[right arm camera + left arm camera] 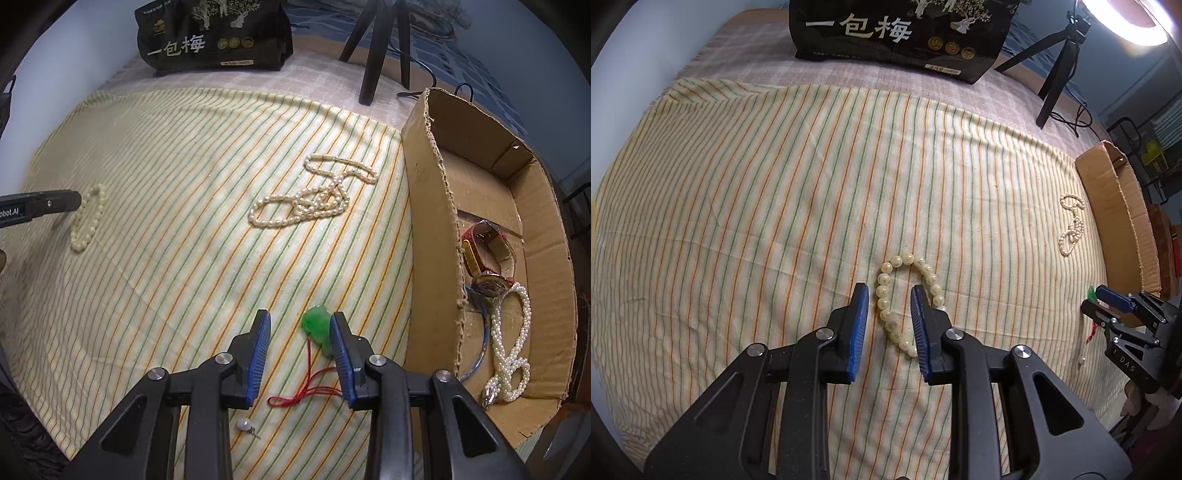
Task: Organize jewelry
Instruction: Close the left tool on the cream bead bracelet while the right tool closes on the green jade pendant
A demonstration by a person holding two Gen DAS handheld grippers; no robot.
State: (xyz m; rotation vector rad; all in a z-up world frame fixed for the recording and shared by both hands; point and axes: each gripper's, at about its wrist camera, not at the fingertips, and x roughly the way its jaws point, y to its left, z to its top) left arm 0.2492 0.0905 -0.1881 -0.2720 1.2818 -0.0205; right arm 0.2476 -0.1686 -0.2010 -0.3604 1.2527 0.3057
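A cream bead bracelet (905,295) lies on the striped cloth; its left side sits between the open jaws of my left gripper (889,291). It also shows in the right wrist view (88,218). My right gripper (301,319) is open over a green jade pendant (317,326) on a red cord (306,391); the pendant lies against the right finger. A pearl necklace (314,195) lies heaped on the cloth, also seen in the left wrist view (1071,229). A small pearl earring (243,424) lies near the front.
An open cardboard box (432,229) at the right holds a red-strap watch (487,258), a pearl rope (511,343) and a blue bangle (482,343). A black printed bag (901,33) and a tripod (1056,62) stand at the back.
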